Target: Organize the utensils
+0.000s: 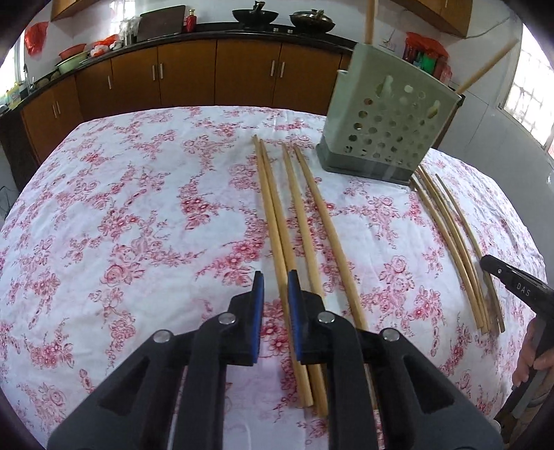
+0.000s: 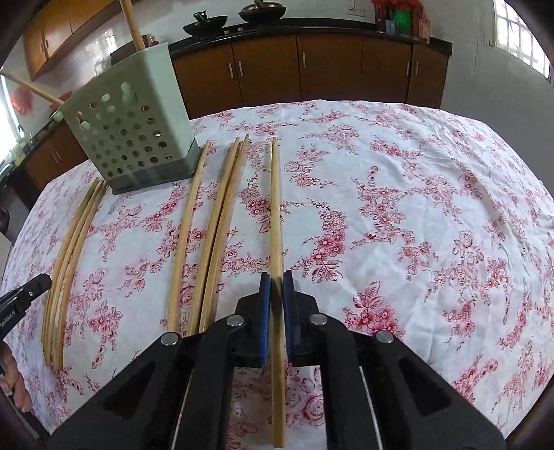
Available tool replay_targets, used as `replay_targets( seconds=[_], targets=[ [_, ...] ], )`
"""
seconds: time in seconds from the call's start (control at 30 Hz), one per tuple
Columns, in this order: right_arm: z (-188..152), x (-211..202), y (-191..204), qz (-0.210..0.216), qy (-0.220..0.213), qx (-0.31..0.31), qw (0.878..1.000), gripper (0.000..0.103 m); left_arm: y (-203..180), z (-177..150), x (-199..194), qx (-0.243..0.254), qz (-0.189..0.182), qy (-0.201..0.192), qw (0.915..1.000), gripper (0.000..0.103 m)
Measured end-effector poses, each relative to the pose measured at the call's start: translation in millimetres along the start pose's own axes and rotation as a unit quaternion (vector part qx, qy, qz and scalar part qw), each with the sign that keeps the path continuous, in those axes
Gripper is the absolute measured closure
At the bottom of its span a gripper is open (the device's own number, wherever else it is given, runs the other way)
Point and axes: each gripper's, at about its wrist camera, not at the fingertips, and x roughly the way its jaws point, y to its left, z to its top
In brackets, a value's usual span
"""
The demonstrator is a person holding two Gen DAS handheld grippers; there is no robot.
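Several long wooden chopsticks (image 1: 277, 214) lie lengthwise on a floral tablecloth (image 1: 121, 225). A pale green perforated holder (image 1: 384, 131) stands at the back with two chopsticks upright in it; it also shows in the right wrist view (image 2: 135, 138). My left gripper (image 1: 276, 277) is open, its blue pads straddling the leftmost chopstick. My right gripper (image 2: 276, 277) is shut on the rightmost chopstick (image 2: 275, 221), which lies flat on the cloth. Another group of chopsticks (image 1: 460, 249) lies to the right of the holder.
The table's far edge faces brown kitchen cabinets (image 1: 214, 76) under a dark counter holding woks (image 1: 254, 15) and bowls. A window (image 2: 519, 38) is at the right. The right gripper's tip (image 1: 509, 277) shows in the left wrist view.
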Motion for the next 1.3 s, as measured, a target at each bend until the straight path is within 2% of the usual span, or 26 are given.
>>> replay_targets(
  seconds=[0.13, 0.27, 0.37, 0.6, 0.73, 1.3],
  targets=[
    [-2, -2, 1, -0.005, -0.001, -0.008, 1.000, 0.095, -2, -1, 4, 0.006, 0.008, 0.007, 0.9999, 0.087],
    [-6, -5, 1, 0.009, 0.001, -0.008, 1.000, 0.094, -9, -1, 7, 0.022, 0.019, -0.001, 0.9996, 0.090],
    [-7, -6, 3, 0.007, -0.002, -0.020, 1.000, 0.094, -2, 3, 9, 0.009, 0.027, -0.003, 0.9996, 0.094],
    [3, 1, -11, -0.017, -0.014, -0.008, 1.000, 0.095, 38, 15, 9, -0.035, 0.063, -0.007, 0.9974, 0.094],
    [10, 5, -22, -0.029, -0.018, 0.005, 0.999, 0.095, 54, 16, 7, -0.051, 0.057, -0.011, 0.9970, 0.094],
    [9, 7, -25, -0.023, -0.025, 0.010, 0.999, 0.094, 61, 13, 7, -0.063, 0.044, -0.014, 0.9970, 0.093]
  ],
)
